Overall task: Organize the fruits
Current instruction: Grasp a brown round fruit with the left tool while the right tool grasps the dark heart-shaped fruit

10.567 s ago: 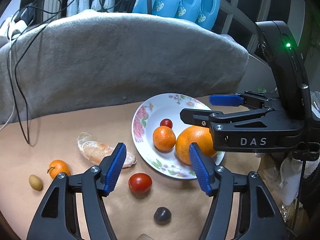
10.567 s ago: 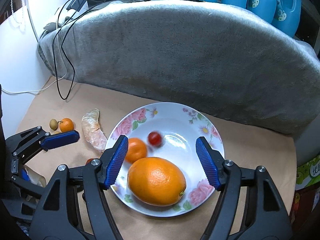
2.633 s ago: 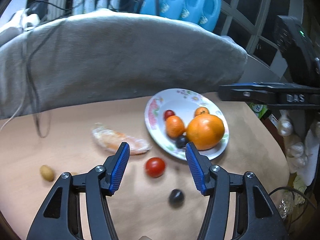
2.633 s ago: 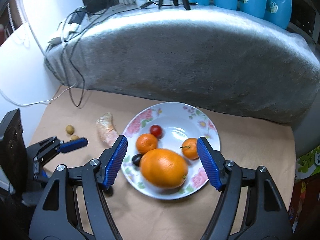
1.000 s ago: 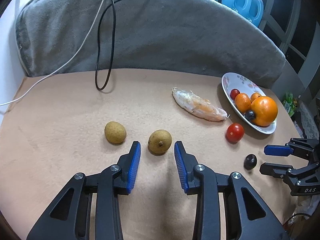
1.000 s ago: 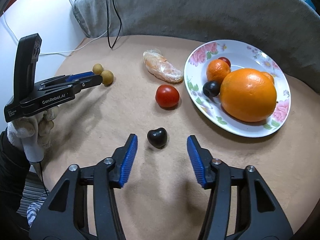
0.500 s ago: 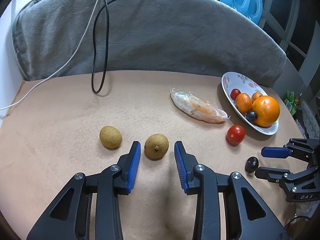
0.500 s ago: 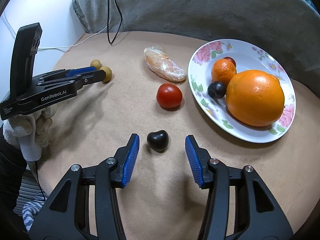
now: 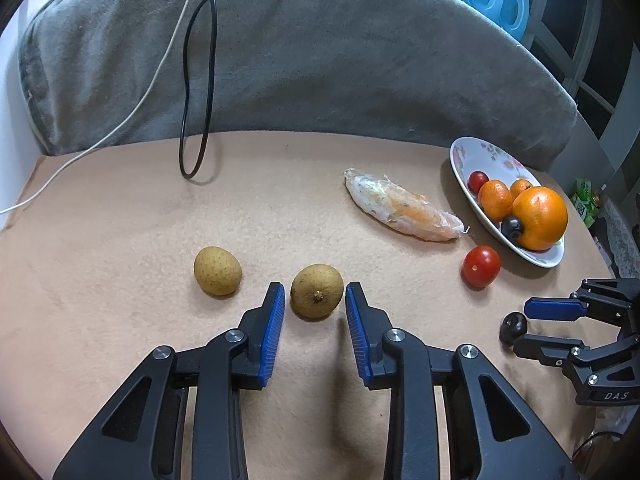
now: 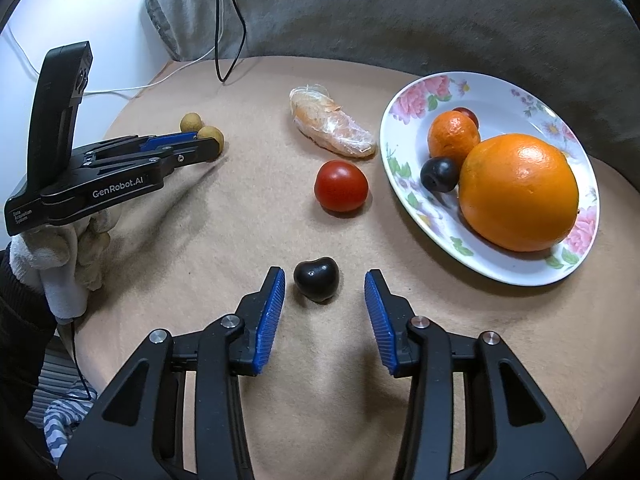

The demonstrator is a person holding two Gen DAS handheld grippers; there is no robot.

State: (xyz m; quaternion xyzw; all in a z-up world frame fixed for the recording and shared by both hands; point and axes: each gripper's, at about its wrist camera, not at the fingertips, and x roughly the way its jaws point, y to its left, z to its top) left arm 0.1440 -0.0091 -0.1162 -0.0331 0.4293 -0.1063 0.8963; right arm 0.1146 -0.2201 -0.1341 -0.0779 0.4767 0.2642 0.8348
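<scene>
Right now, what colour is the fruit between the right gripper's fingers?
Glossy black, almost purple: the dark fruit on the table. Clearest in the right wrist view.

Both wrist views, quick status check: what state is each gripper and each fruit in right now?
left gripper: open, straddling a longan
longan: on table, ungripped
second longan: loose on table
right gripper: open around dark cherry
dark cherry: on table, ungripped
tomato: on table
peeled segment: on table
plate: holding fruit

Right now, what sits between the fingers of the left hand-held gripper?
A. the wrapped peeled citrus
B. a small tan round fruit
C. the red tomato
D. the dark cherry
B: the open left hand-held gripper brackets the small tan round fruit, which rests on the table.
</scene>
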